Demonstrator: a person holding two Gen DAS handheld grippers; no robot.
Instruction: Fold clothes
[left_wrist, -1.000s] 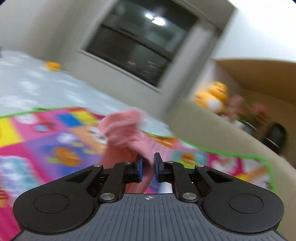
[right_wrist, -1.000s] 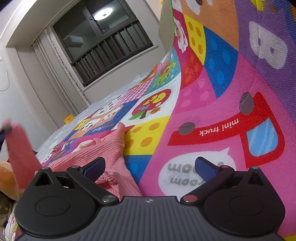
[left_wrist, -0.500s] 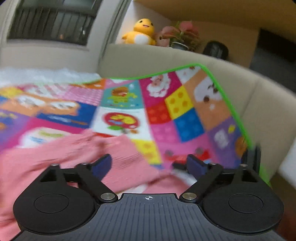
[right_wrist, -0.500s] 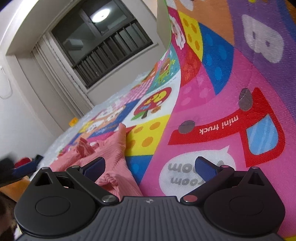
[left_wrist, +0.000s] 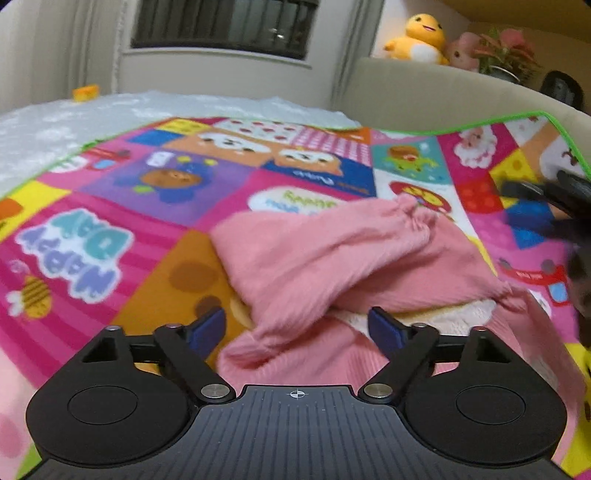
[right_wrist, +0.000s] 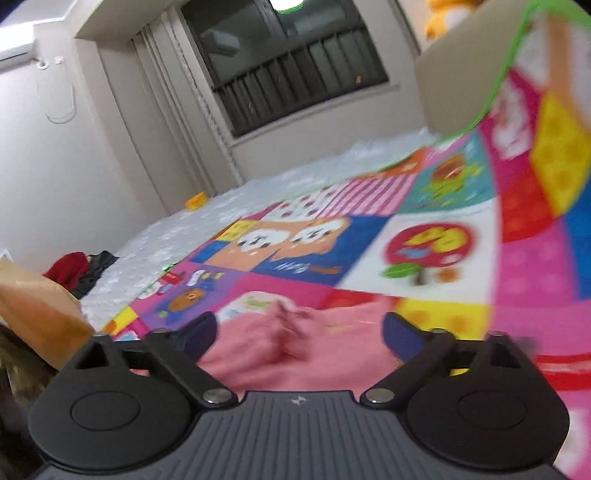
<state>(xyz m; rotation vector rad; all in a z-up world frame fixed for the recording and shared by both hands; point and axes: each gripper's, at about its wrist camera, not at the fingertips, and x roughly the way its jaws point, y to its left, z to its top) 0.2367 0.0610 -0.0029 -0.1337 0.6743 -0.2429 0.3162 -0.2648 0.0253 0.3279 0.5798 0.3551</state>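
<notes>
Pink ribbed garment (left_wrist: 325, 258) lies bunched on the colourful play mat (left_wrist: 110, 229), one sleeve-like part thrown across the body, with a pale cream inner layer (left_wrist: 436, 314) showing underneath near the middle. Going from the left of the left wrist view: the mat's "Happy Day" panel (left_wrist: 74, 247) sits far left, then an orange square, then the garment filling the centre and lower right. The left gripper (left_wrist: 297, 328) has its jaws spread wide, blue pads (left_wrist: 207, 326) well apart, and nothing is between them; it hangs just above the near folds of the cloth, and contact cannot be told. At the far right edge a dark blurred shape, the other tool (left_wrist: 554, 195), sits over the mat just beyond the garment. A yellow duck plush (left_wrist: 417, 37) stands on the beige ledge (left_wrist: 424, 92) behind.

In the right wrist view, a brown paper bag (right_wrist: 37, 314) is at far left, dark and red clothes (right_wrist: 79, 269) lie on the white cover (right_wrist: 221, 206) beyond it, then the mat, then the same pink garment (right_wrist: 295, 350) directly ahead. The right gripper (right_wrist: 299, 336) is likewise opened wide and empty, its pads (right_wrist: 400, 338) framing the cloth from just above; the picture is motion-blurred, so touching cannot be judged.
</notes>
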